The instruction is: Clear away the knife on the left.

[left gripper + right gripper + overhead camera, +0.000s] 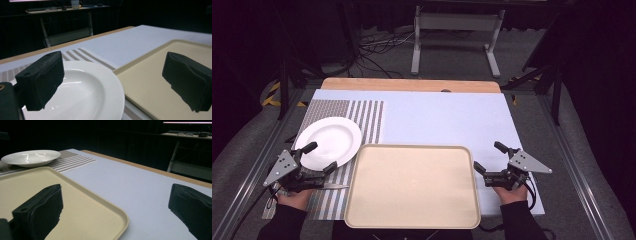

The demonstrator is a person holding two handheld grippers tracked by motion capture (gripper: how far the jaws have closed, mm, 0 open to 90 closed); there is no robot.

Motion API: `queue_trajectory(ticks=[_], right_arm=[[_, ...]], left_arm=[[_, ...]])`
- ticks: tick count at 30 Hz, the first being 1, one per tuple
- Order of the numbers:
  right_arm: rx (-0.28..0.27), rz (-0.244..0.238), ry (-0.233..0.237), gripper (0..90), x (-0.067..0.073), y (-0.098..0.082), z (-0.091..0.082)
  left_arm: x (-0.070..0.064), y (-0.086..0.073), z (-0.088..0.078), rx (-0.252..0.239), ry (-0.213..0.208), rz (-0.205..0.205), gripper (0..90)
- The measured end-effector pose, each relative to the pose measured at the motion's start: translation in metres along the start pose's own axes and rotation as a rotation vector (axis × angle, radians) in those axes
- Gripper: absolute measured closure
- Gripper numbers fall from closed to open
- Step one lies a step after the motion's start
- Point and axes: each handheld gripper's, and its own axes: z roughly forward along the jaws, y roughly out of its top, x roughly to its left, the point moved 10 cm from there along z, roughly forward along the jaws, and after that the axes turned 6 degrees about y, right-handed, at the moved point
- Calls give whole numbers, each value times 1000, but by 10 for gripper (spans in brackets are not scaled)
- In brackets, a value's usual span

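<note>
A white plate point(329, 141) rests on a striped placemat point(364, 116) at the table's left. A large beige tray point(412, 185) lies at the front middle, its left edge over the mat. My left gripper point(320, 156) hovers at the plate's near rim, open, nothing between its jaws; in the left gripper view the plate point(87, 97) and the tray point(147, 77) lie under the gripper point(112, 82). My right gripper point(488, 156) stands open just right of the tray, empty. The right gripper view has the tray point(75, 202), the plate point(31, 157) and the gripper point(115, 212).
A knife point(334, 187) lies on the mat between the left hand and the tray. A pale blue cover point(447, 117) spreads over the table, with a wooden strip point(412, 85) at the far edge. Beyond stand a metal stand point(457, 35) and floor cables.
</note>
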Motion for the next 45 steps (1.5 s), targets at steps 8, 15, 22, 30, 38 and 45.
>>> queue_trajectory(ticks=[8, 15, 22, 30, 38, 45], right_arm=[[-17, -16, 13, 2, 2, 3, -2], [-45, -32, 39, 7, 5, 7, -2], [-52, -18, 48, 7, 5, 8, -3], [-46, 15, 31, 1, 2, 6, -5], [-49, 12, 34, 7, 1, 6, -5], [-31, 0, 61, 18, 5, 6, -2]], left_arm=[[0, 5, -2, -43, -27, -33, 33], [-2, 12, -5, -90, -87, -60, 60], [-5, 14, -4, -36, -61, -28, 49], [-14, 27, -9, -4, -102, 18, 38], [-5, 30, -18, 107, -89, 116, 39], [2, 31, -24, 219, -100, 227, 38]])
